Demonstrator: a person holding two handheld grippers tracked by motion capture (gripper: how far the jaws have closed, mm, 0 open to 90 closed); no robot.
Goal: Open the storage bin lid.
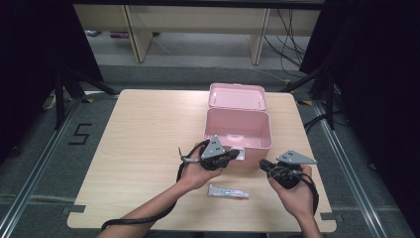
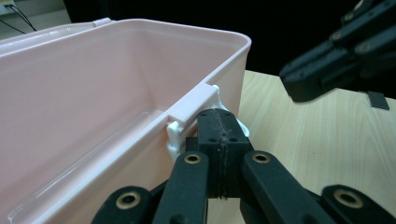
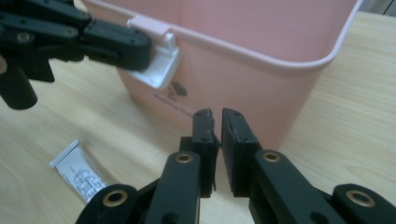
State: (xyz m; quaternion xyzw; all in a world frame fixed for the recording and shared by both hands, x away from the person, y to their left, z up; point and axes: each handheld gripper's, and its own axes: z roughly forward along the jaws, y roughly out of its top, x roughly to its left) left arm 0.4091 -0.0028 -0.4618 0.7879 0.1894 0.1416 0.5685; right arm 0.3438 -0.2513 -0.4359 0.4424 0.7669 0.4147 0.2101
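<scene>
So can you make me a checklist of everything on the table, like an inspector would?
Surface: wooden table, bare apart from the things below.
Job's things: pink box open, lid tipped back, nothing seen inside; white latch on its front wall.
Clutter: small tube lying flat near the front edge.
Grippers: left gripper with its fingers shut on the latch; right gripper beside the box, a narrow gap between its fingers, holding nothing.
Cables: black cable trailing along the left arm; loose wires on the floor behind.
Surroundings: dark curtains, desk legs behind.
</scene>
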